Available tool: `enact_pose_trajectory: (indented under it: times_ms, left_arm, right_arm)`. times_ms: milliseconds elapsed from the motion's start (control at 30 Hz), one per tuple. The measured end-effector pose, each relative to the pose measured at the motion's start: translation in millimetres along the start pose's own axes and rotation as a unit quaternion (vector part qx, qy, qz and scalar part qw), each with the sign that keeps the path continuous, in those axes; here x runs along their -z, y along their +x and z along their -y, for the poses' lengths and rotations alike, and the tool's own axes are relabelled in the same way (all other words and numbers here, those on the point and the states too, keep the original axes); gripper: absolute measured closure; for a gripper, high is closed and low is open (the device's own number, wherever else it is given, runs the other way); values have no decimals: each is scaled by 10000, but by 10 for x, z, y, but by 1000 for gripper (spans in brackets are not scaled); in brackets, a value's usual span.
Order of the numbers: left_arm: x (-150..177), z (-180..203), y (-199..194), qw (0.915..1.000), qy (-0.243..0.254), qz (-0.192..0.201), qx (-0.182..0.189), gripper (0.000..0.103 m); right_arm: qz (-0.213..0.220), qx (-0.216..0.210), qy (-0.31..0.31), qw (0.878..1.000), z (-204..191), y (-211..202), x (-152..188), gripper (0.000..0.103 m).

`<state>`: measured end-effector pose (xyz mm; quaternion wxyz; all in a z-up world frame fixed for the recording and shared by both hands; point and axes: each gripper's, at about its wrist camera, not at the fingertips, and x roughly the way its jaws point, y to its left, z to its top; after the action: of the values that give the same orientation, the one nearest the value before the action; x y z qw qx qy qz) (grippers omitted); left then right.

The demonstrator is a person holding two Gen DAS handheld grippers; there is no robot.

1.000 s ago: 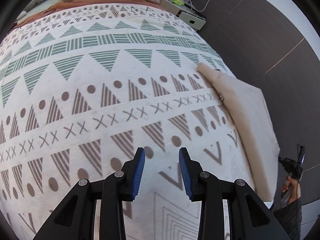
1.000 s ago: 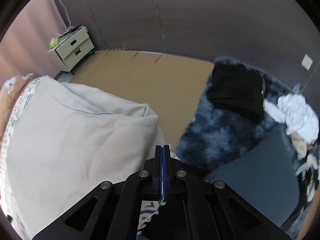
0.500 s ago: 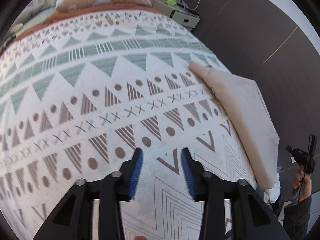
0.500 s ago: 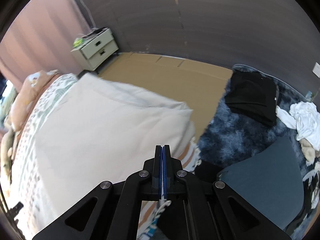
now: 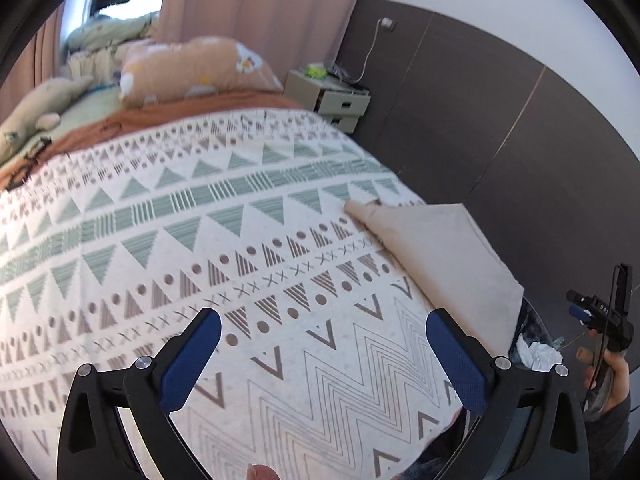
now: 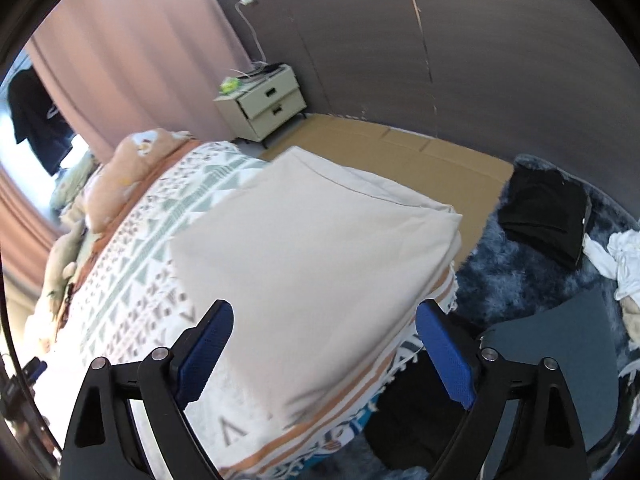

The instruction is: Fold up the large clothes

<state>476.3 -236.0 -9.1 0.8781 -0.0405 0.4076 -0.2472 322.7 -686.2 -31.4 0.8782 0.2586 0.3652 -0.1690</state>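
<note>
Two grippers hang over the bed, and both are wide open with nothing in them. The big cream cloth folded into a soft flat square [image 6: 320, 240] lies near the corner of the bed, on top of the white blanket with green and brown triangles and dots [image 5: 200, 240]. I think it sits there because the fold looks done and the bed gives it a big flat place to rest.

The left gripper [image 5: 320, 344] is above the bare blanket, well away from the cloth, which shows at the far right edge of the bed [image 5: 440, 252]. Its blue pads [image 5: 192, 360] touch nothing. The right gripper [image 6: 324, 340] is over the near part of the cloth, and its blue pads [image 6: 444, 352] look spread apart above it, not pinching it. I cannot tell if they brush the cloth.

On the floor by the bed lie a dark fluffy rug [image 6: 500, 264] and more clothes.
</note>
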Motion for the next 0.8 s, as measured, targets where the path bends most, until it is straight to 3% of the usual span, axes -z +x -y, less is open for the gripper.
enact_pose_trajectory:
  times_ms: [233,400,800]
  left_arm:
    - [54,1,-767,9983,4,489,310,1]
    - [199,118,-1387,9945,327,978,177,1]
    - [789,291,-2486,9876,546,1460,-208,0]
  right_arm:
    - [471,-111,-301,9984,-399,-705,214,0]
    - [661,-264,-524,9961,-608,-1140,344,0]
    - [984,-555,-960,9890,-935,-1970,817,0]
